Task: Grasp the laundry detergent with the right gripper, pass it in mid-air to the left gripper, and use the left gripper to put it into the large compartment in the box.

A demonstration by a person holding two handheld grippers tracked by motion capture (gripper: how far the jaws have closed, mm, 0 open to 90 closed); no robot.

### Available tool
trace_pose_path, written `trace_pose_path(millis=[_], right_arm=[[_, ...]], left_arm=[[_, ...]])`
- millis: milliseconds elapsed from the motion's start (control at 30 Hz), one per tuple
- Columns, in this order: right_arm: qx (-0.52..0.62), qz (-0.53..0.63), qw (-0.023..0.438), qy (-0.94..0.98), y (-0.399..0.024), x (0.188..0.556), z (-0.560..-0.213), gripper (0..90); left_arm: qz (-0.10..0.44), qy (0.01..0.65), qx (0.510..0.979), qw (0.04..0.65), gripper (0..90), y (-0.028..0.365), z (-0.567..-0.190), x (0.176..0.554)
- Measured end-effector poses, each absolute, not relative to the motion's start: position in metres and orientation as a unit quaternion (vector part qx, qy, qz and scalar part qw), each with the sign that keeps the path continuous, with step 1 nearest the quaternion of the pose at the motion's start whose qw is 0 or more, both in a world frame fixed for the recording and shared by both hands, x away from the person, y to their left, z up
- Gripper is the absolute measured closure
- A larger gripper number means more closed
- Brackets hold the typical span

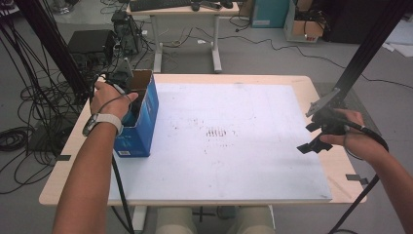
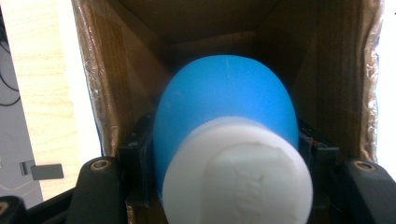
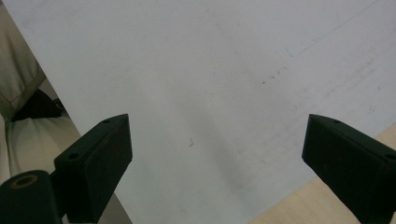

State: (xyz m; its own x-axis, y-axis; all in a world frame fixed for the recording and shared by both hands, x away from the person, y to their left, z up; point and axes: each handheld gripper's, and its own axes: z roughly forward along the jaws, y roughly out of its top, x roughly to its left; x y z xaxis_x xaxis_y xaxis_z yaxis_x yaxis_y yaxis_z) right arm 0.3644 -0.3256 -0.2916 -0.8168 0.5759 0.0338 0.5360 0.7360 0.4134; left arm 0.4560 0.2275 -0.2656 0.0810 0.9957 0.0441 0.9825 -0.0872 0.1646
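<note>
High view: we logged one blue cardboard box [image 1: 141, 127] standing open-topped at the left edge of one white board [image 1: 229, 136], which lay on one wooden table [image 1: 311, 85]. We saw the left gripper [image 1: 127, 100] reaching down into that box, and the right gripper [image 1: 317, 138] hovering over the board's right edge.

Left gripper view: we recorded what the high view hid, one blue bottle with a white cap [image 2: 229, 154] inside the box's brown walls [image 2: 112, 79], clamped at both sides between the jaws.

Right gripper view: we noted two black jaws spread wide with nothing between them, bare board [image 3: 210, 84] beneath, a strip of table [image 3: 299, 205] at the corner.
</note>
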Motion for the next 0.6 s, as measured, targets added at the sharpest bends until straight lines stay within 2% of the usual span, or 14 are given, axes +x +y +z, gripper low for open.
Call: trace_pose_path(millis=[600], right_arm=[[0.299,0.205,0.047,0.931,-0.3255,0.3650,-0.2912,8.4]], left_arm=[[0.069,0.674,0.734,0.047,37.2,0.2289,-0.2654,0.4558]])
